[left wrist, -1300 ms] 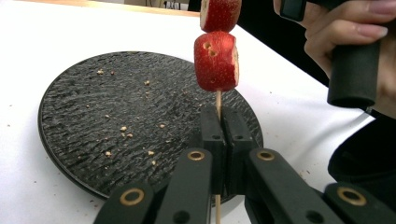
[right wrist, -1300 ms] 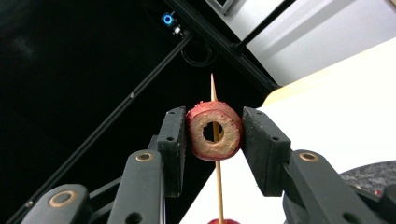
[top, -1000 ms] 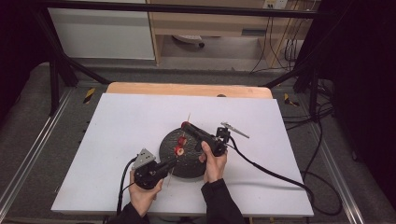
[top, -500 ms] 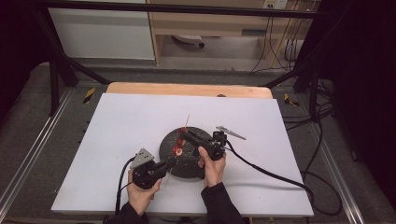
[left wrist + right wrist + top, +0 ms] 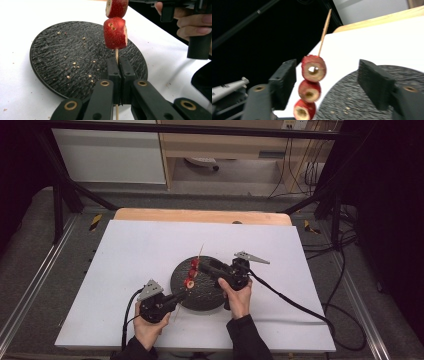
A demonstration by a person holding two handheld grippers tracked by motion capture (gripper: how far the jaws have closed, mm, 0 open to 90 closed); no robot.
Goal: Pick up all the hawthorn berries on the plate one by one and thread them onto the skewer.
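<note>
The round black plate (image 5: pixel 200 292) holds only crumbs. It sits on the white table (image 5: pixel 130 255), with a shelf far behind. The left gripper (image 5: pixel 117 62) is squeezed tight on the stick (image 5: pixel 116 53) of red fruit pieces (image 5: pixel 192 272), which tilts over the plate. The right gripper (image 5: pixel 327 85) has just been opening; the top piece sits between its jaws, untouched. The picture there is blurry.

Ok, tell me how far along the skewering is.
Done: three red fruit pieces are threaded on the skewer. In hand: the left gripper clamps the stick's lower end over the black plate, while the right gripper has just been opening, its pads apart from the top piece. Left: the stick's upper part is bare; the plate holds crumbs.
</note>
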